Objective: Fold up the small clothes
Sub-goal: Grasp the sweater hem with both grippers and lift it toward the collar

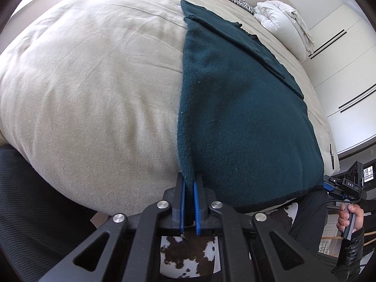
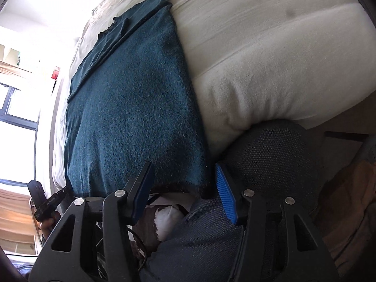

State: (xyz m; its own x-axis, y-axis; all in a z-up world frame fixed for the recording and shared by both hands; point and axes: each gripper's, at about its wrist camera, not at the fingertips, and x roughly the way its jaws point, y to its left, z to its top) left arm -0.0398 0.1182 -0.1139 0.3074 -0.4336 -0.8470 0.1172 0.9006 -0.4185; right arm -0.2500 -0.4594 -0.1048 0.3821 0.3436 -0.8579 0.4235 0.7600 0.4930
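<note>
So far the dark green top [image 1: 239,117] lies partly folded on the bed [image 1: 94,82], mid-frame, its near corner pinched by the left gripper [image 1: 189,183], while the right gripper [image 2: 183,183] gapes apart; more folds seem left.

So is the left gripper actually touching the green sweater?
Touching: the left wrist view shows the left gripper with its fingers shut on the green sweater's near corner.
</note>
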